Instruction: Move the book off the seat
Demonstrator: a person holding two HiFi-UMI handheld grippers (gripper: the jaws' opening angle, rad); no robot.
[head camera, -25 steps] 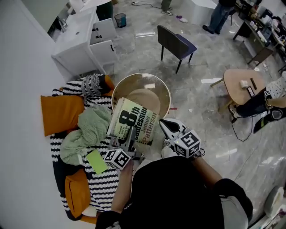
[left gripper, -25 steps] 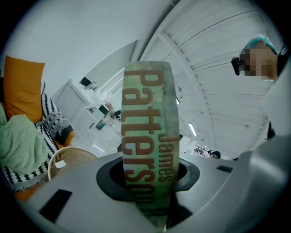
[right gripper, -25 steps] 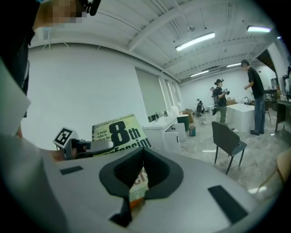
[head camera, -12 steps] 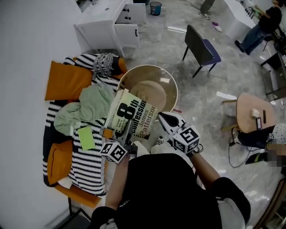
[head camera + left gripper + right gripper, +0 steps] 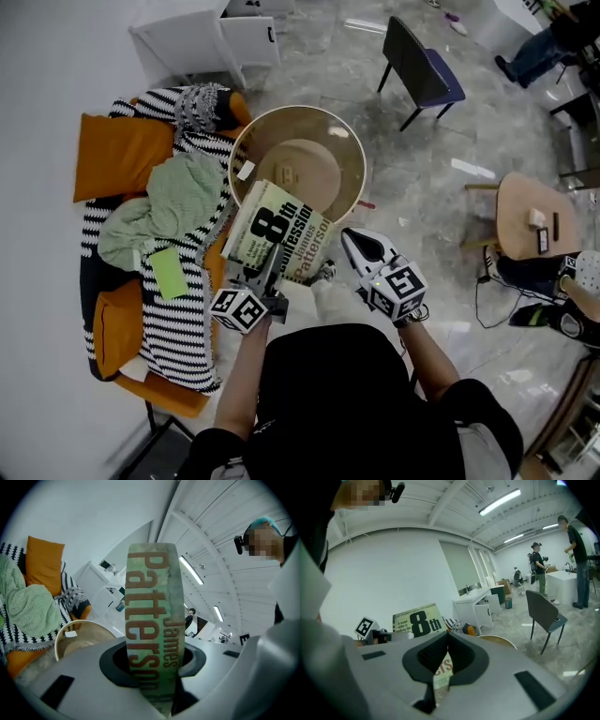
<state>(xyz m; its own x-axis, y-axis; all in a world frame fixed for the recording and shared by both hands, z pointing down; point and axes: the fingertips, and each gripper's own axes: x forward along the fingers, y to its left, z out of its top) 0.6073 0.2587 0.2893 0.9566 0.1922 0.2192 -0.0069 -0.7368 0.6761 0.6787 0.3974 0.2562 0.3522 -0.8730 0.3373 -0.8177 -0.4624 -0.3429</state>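
Observation:
The book [image 5: 279, 234], a pale green paperback with a big "8th" on its cover, hangs tilted over the near rim of the round wooden table [image 5: 298, 141]. My left gripper [image 5: 265, 281] is shut on its lower edge. In the left gripper view the book's spine [image 5: 152, 620] stands upright between the jaws of the left gripper [image 5: 152, 670]. My right gripper [image 5: 354, 242] is shut and holds nothing, just right of the book. In the right gripper view the book [image 5: 417, 619] shows past the right gripper [image 5: 444, 641].
Left of the table is the seat with a striped blanket [image 5: 178, 319], orange cushions [image 5: 117, 155], a green knit cloth [image 5: 159, 211] and a green note [image 5: 169, 274]. A white cabinet [image 5: 206, 33], a dark chair [image 5: 422, 70] and a small wooden table [image 5: 534, 216] stand around.
The head view has swung, so the seat and table sit higher and further left. The left gripper keeps its hold on the book; the right gripper stays shut beside it.

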